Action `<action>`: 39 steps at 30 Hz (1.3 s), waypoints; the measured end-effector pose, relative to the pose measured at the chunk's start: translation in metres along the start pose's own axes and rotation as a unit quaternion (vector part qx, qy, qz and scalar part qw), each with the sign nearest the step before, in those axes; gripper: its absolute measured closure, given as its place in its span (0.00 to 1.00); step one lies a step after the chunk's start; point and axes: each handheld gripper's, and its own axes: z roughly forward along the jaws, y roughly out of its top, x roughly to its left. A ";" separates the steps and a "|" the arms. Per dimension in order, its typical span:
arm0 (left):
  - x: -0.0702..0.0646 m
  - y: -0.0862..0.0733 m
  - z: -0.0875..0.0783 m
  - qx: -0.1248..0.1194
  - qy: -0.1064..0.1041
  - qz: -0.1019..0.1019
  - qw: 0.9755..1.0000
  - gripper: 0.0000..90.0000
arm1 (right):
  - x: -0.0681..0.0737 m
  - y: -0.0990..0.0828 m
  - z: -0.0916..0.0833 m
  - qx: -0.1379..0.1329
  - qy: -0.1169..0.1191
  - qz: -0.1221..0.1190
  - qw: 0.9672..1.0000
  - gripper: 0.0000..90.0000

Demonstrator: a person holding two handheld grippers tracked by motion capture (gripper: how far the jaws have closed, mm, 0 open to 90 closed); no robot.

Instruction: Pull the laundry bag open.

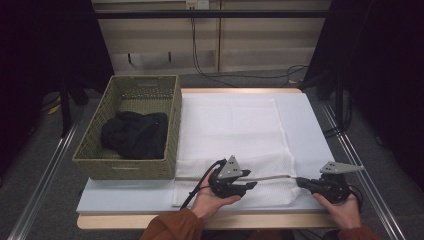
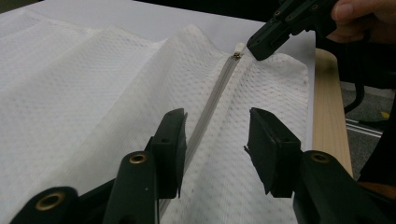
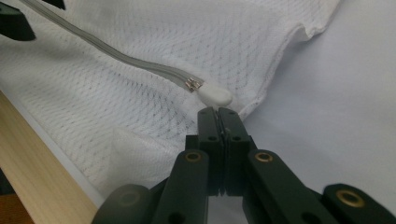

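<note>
Hands: nearest the high camera, my two hands come in over the near wooden edge, the left hand [image 1: 212, 197] cupped under its tool, the right hand [image 1: 342, 210] behind its own.
Surface: pale grey surface [image 1: 305, 120] spreads out ahead of both sets of fingers, with a wooden strip along the near edge.
Mesh bag: my white mesh laundry bag [image 1: 235, 130] lies flat on the surface, running from under my fingers away towards the far edge; its near part is folded and rumpled just below both tools.
Basket: a woven olive basket [image 1: 172, 117] stands well off to the left of my left fingers, its side against the bag's left edge.
Dark cloth: a black bundle of cloth [image 1: 134, 134] sits inside the basket.
Left gripper: my left gripper [image 2: 215, 154] hovers over the mesh, its fingers apart with the zipper line running between them, pads not pressing on anything.
Right gripper: my right gripper [image 3: 218, 116] has its fingers closed together at the bag's corner; I see nothing held between them.
Zipper: the grey zipper [image 2: 212, 100] stretches along the bag's near fold from my left fingers to my right ones.
Zipper pull: the small white zipper pull [image 3: 215, 95] lies on the mesh just beyond the tips of my right fingers, at the zipper's end.
</note>
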 end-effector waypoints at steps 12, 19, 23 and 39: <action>0.001 0.013 0.038 0.002 -0.022 -0.019 1.000 0.69 | 0.000 0.005 -0.005 -0.019 0.008 -0.005 1.000 0.99; 0.005 0.009 0.055 0.016 -0.022 -0.019 0.999 0.64 | 0.003 0.011 -0.005 -0.028 0.017 -0.006 0.999 0.99; 0.008 0.008 0.060 0.014 -0.023 -0.027 0.999 0.63 | 0.004 0.015 -0.003 -0.030 0.018 -0.011 0.999 0.99; 0.003 0.020 0.080 0.034 -0.044 -0.013 0.998 0.73 | 0.007 0.019 -0.007 -0.034 0.023 -0.020 0.999 0.99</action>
